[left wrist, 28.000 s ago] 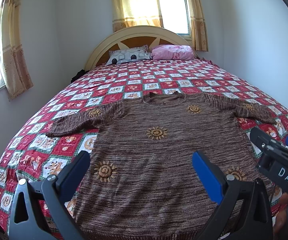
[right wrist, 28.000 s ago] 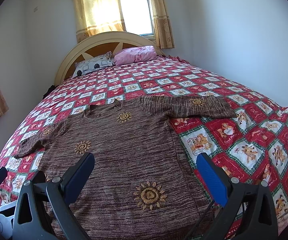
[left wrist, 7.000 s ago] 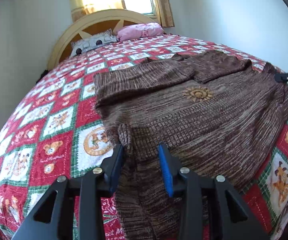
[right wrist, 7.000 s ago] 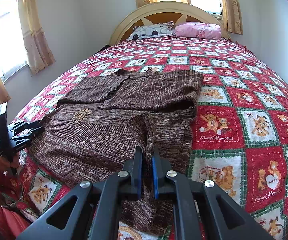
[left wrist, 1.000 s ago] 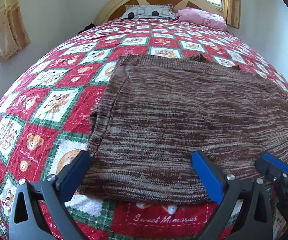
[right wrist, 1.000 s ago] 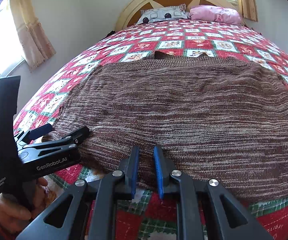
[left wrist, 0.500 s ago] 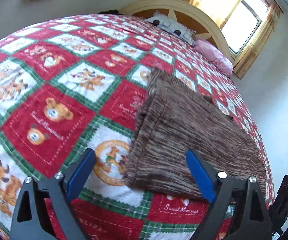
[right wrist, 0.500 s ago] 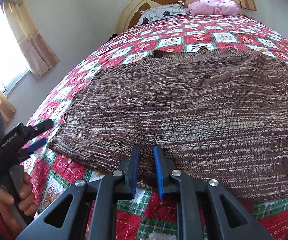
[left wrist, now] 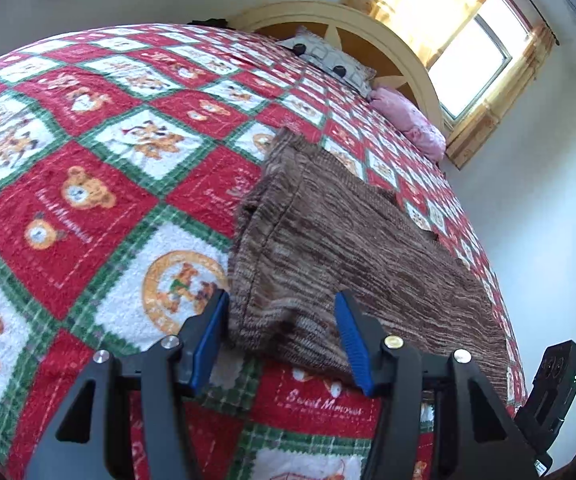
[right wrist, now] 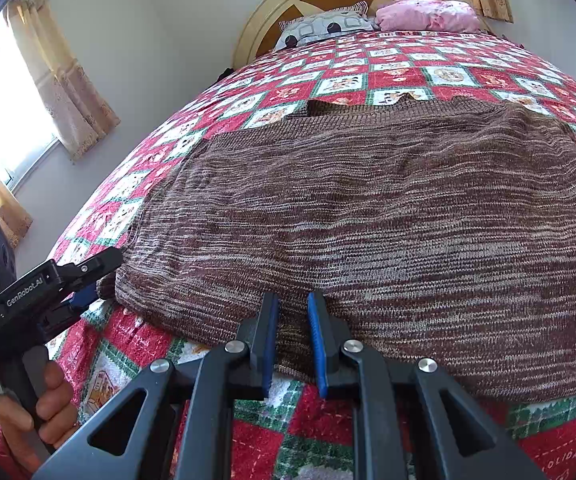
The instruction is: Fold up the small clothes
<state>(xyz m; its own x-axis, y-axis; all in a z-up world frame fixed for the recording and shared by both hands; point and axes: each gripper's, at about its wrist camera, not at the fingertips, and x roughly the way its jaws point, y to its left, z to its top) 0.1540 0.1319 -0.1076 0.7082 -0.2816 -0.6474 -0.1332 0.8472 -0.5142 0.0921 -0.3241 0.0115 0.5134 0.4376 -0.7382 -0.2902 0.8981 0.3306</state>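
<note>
The left claw [right wrist: 84,280] reads "GenRobot.AI" along its body in the right wrist view, which alone shows the hand [right wrist: 28,412] gripping it. "Sweet Memories" is stitched on the quilt [left wrist: 88,200]. The folded brown sweater [right wrist: 367,220] lies near the bed's foot edge. The left claw's jaws, just closing, straddle its near left corner without pressing. The right claw [right wrist: 291,344] is clamped on the sweater's near edge; the pinch itself is hard to make out
</note>
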